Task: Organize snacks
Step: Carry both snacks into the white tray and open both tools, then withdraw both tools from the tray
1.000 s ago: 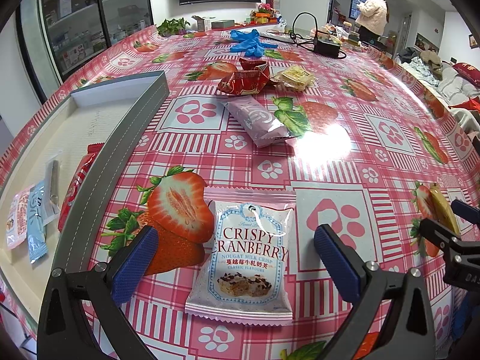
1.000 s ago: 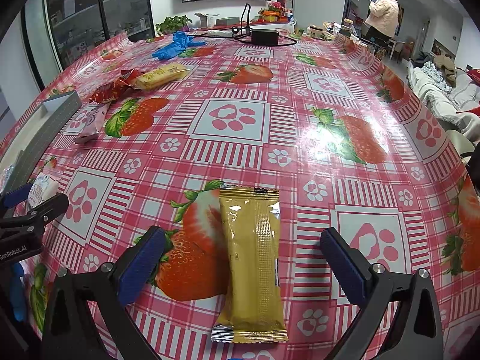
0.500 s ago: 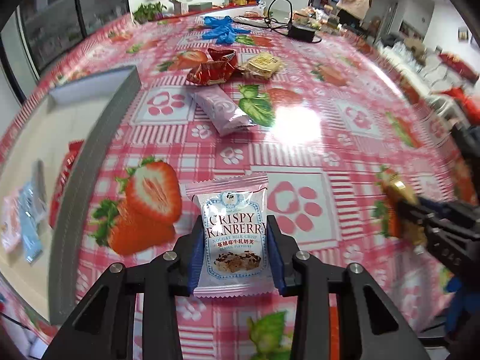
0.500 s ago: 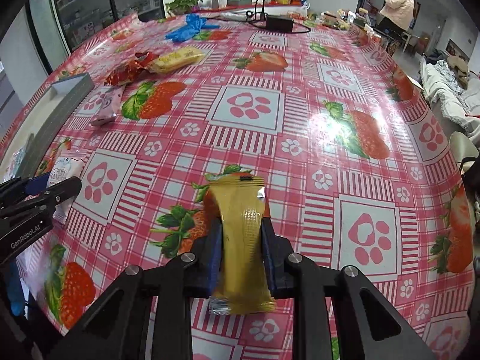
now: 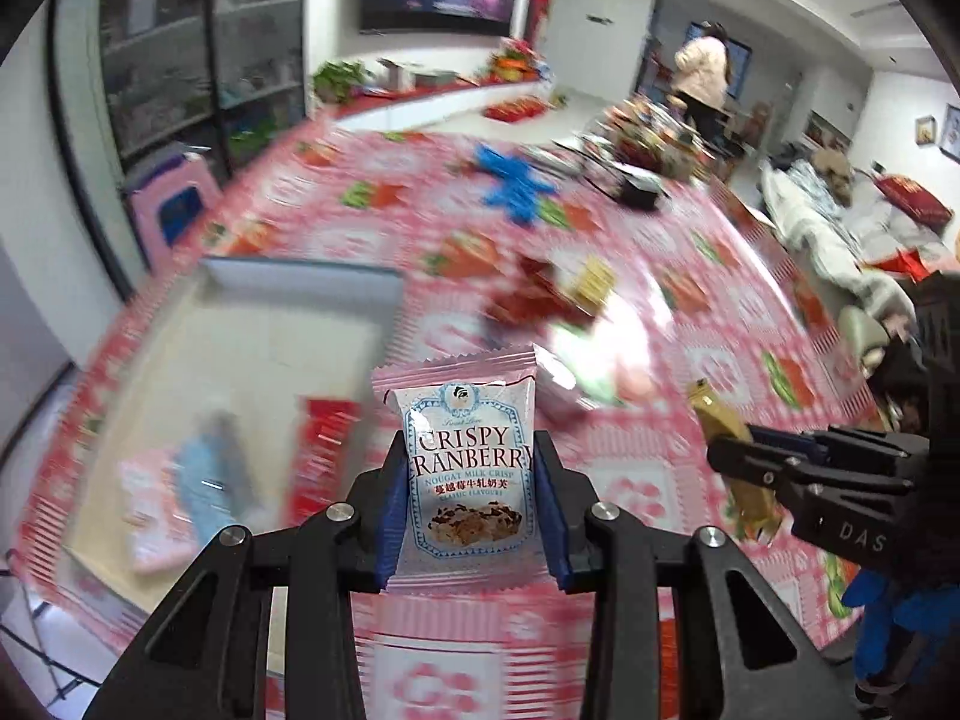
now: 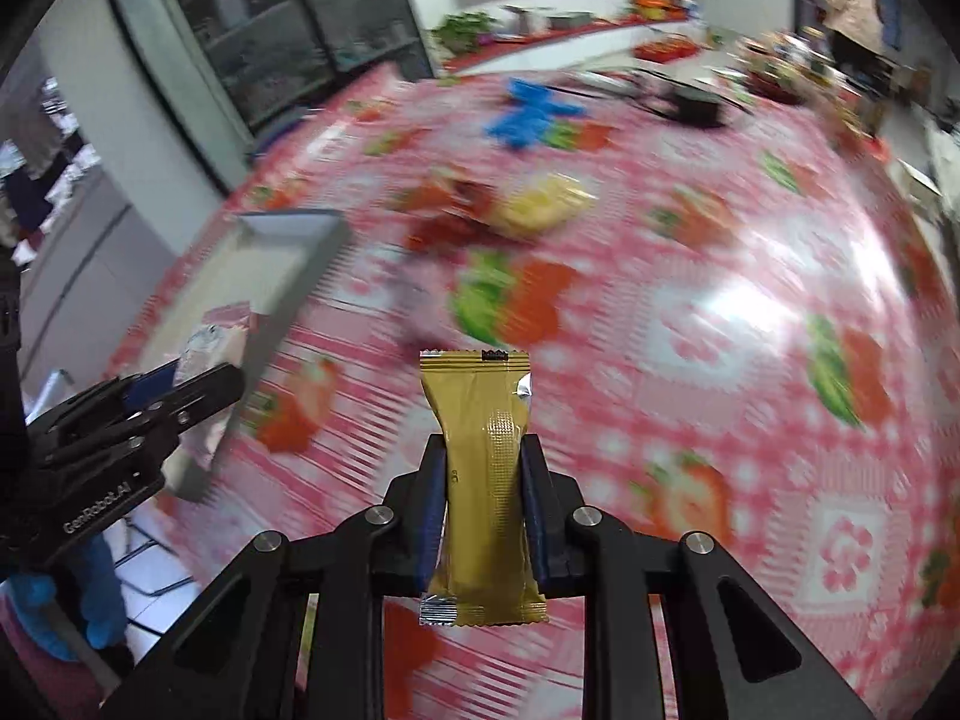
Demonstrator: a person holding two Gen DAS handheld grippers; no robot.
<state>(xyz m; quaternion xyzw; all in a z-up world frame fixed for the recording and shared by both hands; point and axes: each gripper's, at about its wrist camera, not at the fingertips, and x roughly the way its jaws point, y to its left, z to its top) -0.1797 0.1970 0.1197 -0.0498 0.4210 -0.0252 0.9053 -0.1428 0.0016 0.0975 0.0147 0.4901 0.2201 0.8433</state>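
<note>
The left gripper [image 5: 471,501] was clenched on a flat white-and-pink foil packet printed "Crispy Cranberry" [image 5: 465,468], its blue pads [image 5: 390,516] pressing both side edges, with the packet held clear of the pink strawberry-print tablecloth [image 5: 678,324]. The right gripper [image 6: 483,513] was grasping a slim gold foil snack bar [image 6: 483,480] around its middle, the bar standing upright between the jaws and likewise off the cloth. The shallow grey-rimmed rectangular tray [image 5: 300,271] lay just left of the cranberry packet in the left wrist view, already holding a red packet [image 5: 321,450], a light blue one [image 5: 207,474] and a pale pink one [image 5: 150,510]. Red and yellow wrappers [image 6: 504,210] sat on the cloth beyond the tray, well apart from it.

The scene was heavily blurred, which suggested quick travel. Slippery foil pinched only at its edges could slide or twist out mid-swing. The two grippers were close together beside the tray, so they might collide or drop a snack on its rim.
</note>
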